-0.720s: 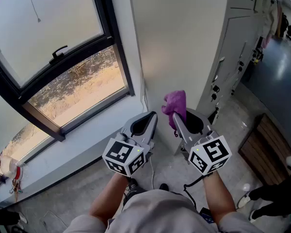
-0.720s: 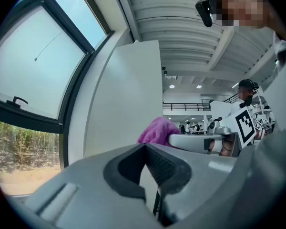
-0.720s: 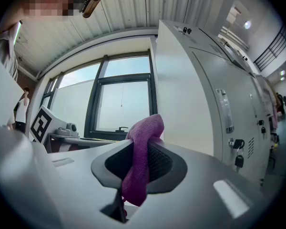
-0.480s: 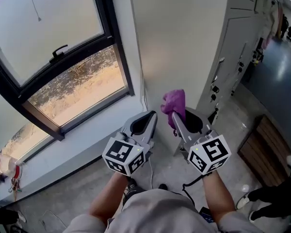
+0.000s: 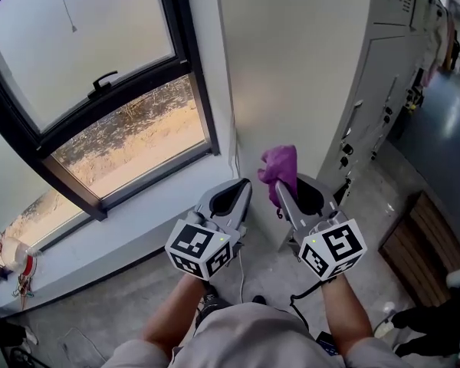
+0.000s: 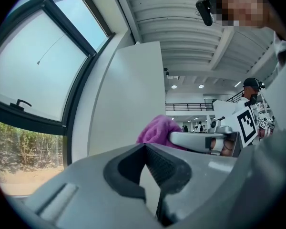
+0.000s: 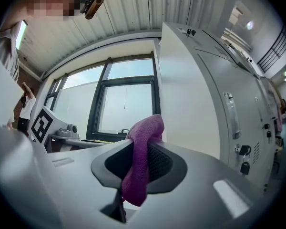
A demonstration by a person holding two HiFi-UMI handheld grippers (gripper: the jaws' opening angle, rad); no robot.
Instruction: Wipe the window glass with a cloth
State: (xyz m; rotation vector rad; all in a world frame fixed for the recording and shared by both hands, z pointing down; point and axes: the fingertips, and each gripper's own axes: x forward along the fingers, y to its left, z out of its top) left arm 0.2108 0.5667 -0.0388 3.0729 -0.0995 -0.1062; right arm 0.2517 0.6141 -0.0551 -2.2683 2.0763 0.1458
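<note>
Purple terry wiping cloth (image 7: pixel 142 161): being pinched between the clamped jaws of the right gripper (image 5: pixel 285 198). A bunched end is being presented above the jaw tips and a tail is being let hang down inside the jaw throat, presumably so that a soft pad, not bare plastic, is being offered for wiping. The cloth is being carried in front of the plain white wall (image 5: pixel 291 67), well apart from the black-framed window glass (image 5: pixel 138 133), which lies up and to the left. No contact is being made, so wiping is judged not yet begun. Left gripper (image 5: pixel 240 194): being held just beside the right one, its jaws pressed together on nothing, apparently being reserved as an idle spare.
</note>
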